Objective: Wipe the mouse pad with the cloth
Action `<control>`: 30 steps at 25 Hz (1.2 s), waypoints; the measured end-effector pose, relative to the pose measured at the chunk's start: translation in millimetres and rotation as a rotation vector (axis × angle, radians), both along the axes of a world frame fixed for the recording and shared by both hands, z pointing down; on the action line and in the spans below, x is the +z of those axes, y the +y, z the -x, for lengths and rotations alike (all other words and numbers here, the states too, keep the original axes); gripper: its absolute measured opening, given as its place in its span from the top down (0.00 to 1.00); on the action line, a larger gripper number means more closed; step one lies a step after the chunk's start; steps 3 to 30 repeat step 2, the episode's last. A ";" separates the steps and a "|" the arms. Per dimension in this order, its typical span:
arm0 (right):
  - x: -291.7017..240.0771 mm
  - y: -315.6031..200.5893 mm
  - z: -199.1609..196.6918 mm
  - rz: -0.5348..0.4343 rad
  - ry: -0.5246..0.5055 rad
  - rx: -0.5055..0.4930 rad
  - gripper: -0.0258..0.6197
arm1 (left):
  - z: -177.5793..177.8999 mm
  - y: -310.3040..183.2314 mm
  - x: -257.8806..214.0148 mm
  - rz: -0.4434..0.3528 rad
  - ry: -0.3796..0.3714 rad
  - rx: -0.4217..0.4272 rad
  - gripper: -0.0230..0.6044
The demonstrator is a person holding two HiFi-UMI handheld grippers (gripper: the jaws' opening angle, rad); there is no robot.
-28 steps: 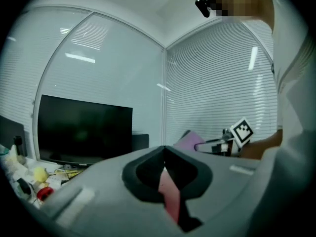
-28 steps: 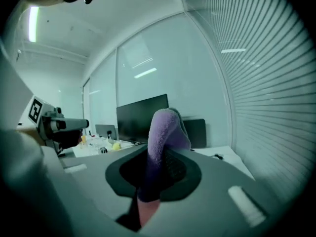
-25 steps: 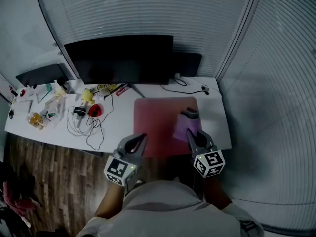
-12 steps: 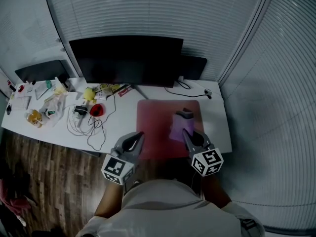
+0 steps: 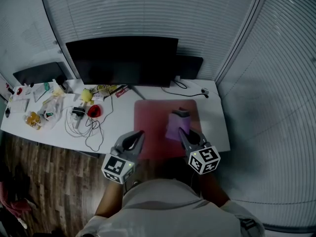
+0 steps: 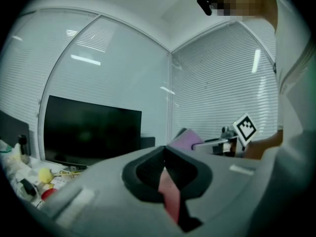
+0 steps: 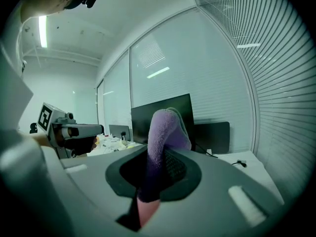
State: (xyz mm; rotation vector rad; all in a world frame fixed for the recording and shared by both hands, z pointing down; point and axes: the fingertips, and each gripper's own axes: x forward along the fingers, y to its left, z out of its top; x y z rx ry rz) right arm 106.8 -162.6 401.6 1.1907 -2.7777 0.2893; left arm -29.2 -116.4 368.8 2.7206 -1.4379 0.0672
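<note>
A red mouse pad lies on the white desk in front of the monitor. In the head view my right gripper hangs over the pad's near right part, shut on a purple cloth that hangs out ahead of its jaws. The same purple cloth stands folded between the jaws in the right gripper view. My left gripper sits at the pad's near left edge, jaws shut on nothing; the left gripper view shows the red pad through the slit below the closed tips.
A black monitor stands at the back of the desk, with a dark speaker beside it. Tangled cables, a red object and small clutter fill the left half. A cable with a plug lies behind the pad.
The right gripper and the cloth have shifted slightly left and nearer along the pad. The left gripper has barely moved.
</note>
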 end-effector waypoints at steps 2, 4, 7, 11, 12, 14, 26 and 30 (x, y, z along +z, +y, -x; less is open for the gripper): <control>1.1 2.1 0.3 0.002 -0.003 -0.007 0.89 | -4.0 1.0 -0.9 -0.001 0.001 0.004 0.96; 1.1 2.1 0.3 0.002 -0.003 -0.007 0.89 | -4.0 1.0 -0.9 -0.001 0.001 0.004 0.96; 1.1 2.1 0.3 0.002 -0.003 -0.007 0.89 | -4.0 1.0 -0.9 -0.001 0.001 0.004 0.96; 1.1 2.1 0.3 0.002 -0.003 -0.007 0.89 | -4.0 1.0 -0.9 -0.001 0.001 0.004 0.96; 1.1 2.1 0.3 0.002 -0.003 -0.007 0.89 | -4.0 1.0 -0.9 -0.001 0.001 0.004 0.96; 1.1 2.1 0.3 0.002 -0.003 -0.007 0.89 | -4.0 1.0 -0.9 -0.001 0.001 0.004 0.96; 1.1 2.1 0.3 0.002 -0.003 -0.007 0.89 | -4.0 1.0 -0.9 -0.001 0.001 0.004 0.96; 1.1 2.1 0.3 0.002 -0.003 -0.007 0.89 | -4.0 1.0 -0.9 -0.001 0.001 0.004 0.96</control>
